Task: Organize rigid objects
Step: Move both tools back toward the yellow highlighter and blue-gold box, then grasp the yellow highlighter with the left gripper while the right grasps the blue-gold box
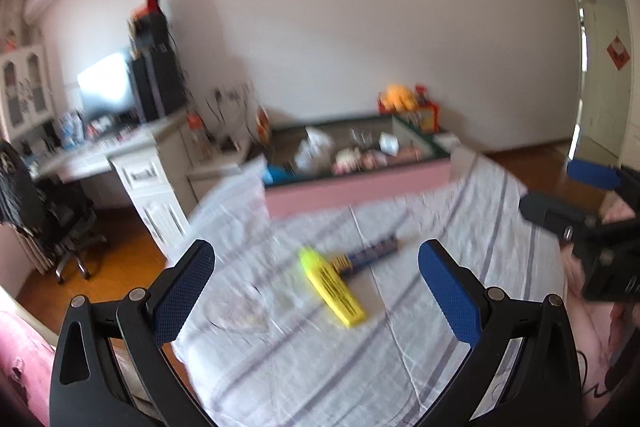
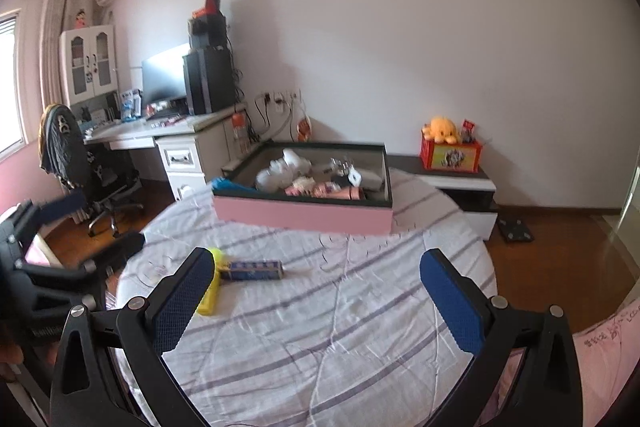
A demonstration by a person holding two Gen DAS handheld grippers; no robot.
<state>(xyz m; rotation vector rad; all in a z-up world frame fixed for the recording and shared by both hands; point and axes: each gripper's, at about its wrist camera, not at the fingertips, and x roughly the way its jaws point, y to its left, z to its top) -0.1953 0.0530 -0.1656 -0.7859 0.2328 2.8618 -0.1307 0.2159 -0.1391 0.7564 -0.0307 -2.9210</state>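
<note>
left wrist view puts your left tool [image 1: 316, 267] above the striped bedsheet [image 1: 420, 327], its blue pads spread wide with nothing between them. between those pads, lower on the sheet, lies the yellow highlighter [image 1: 334, 287], angled with its cap toward the far left. its far end touches a blue box [image 1: 370, 253] that runs off to the right. this view is blurred, so the box's print cannot be read. your right tool [image 1: 592, 195] shows at the right edge, well apart from both things.

right wrist view has your right tool [image 2: 316, 267] over the same bedsheet [image 2: 340, 327], pads spread and empty too. the highlighter [image 2: 210, 297] sits partly behind the left pad, and the box [image 2: 252, 269] lies just beside it, flat on the sheet. your left tool [image 2: 60, 223] hangs at the left edge, off the side of the bed.

farther back, a pink tray [image 2: 304, 213] rests on the bed's far end, holding a jumble of small items. beyond it stands a desk [image 2: 160, 133] with a monitor, and a chair [image 2: 84, 171] beside it.
</note>
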